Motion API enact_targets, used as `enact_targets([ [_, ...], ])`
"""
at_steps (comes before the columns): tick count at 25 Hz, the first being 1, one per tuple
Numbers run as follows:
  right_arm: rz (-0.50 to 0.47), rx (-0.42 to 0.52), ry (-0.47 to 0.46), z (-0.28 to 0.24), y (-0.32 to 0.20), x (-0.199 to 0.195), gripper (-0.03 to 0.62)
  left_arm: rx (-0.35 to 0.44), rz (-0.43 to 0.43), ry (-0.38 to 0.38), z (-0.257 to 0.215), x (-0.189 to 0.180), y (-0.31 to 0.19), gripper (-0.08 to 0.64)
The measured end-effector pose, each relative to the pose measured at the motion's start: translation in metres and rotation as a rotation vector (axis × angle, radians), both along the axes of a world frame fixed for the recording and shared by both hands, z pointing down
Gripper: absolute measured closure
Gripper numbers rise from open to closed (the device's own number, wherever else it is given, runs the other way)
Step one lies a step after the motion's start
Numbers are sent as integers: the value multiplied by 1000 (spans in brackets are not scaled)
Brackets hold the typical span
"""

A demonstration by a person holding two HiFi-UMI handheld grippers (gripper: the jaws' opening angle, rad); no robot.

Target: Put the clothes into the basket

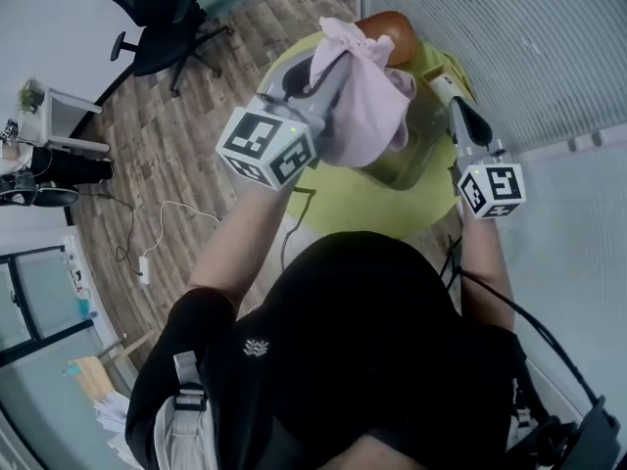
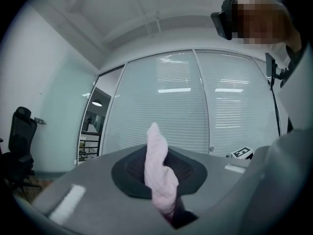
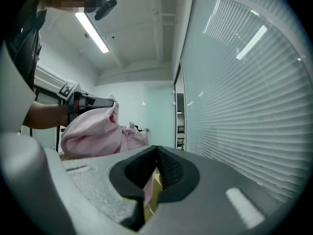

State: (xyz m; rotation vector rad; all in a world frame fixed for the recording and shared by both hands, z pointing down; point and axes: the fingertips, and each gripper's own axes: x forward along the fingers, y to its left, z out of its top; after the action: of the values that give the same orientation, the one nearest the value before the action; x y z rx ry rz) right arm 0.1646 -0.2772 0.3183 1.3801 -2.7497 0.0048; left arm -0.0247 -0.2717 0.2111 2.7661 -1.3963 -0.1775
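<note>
Left gripper (image 1: pixel 331 67) clamped on pink garment (image 1: pixel 377 101), raised above green table's (image 1: pixel 362 209) far side; right gripper (image 1: pixel 441 82) beside it, jaws pressed together. Keep clamp tight, centre over basket (image 1: pixel 423 150), lower before letting go.

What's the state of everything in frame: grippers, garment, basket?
left gripper: shut on the pink garment, held up.
pink garment: bunched, hanging from the left gripper.
right gripper: jaws together at the tips, no clear grip on anything.
basket: upright on the yellow-green round surface, inside hidden by the garment.
office chair: upright, unoccupied.
</note>
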Motion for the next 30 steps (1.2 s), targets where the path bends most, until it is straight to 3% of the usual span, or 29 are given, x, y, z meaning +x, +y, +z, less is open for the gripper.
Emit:
enact_targets([
  [30, 78, -73, -4, 43, -29, 14, 591, -171, 45, -56, 107, 17, -42, 508],
])
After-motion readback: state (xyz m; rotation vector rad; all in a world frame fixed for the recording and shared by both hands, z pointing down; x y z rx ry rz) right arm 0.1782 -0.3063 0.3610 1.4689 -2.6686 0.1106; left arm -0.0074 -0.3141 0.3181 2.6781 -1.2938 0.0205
